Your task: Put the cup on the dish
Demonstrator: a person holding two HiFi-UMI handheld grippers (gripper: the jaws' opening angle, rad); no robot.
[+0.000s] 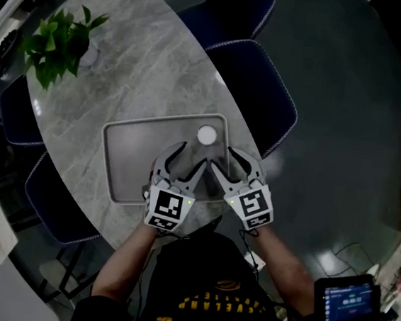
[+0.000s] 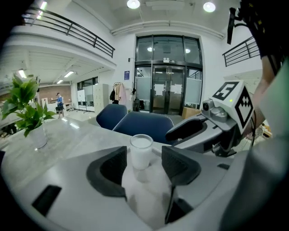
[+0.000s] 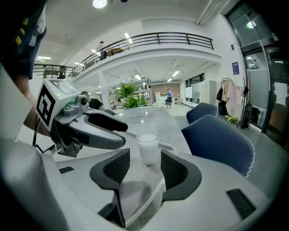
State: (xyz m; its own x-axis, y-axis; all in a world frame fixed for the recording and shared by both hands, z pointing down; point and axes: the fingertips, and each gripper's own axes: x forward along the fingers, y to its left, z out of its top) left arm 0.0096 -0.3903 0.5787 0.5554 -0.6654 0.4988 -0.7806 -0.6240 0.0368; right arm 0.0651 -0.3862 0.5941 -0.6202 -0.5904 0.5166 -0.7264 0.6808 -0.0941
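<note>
Ahead of left hand-held gripper (image 1: 191,157), cup (image 1: 207,135) upright on dish (image 1: 135,158)

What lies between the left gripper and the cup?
Only bare tray separates the left gripper from the cup, as the left gripper view shows.

The left gripper (image 1: 191,157) and right gripper (image 1: 223,159) cover the near rim of the tray (image 1: 115,156), so its front edge can't be followed. Leaves hide most of the plant's pot (image 1: 91,56). The blue chairs (image 1: 258,84) sit partly under the table (image 1: 139,64). The lit screen (image 1: 346,301) is too small to read.
</note>
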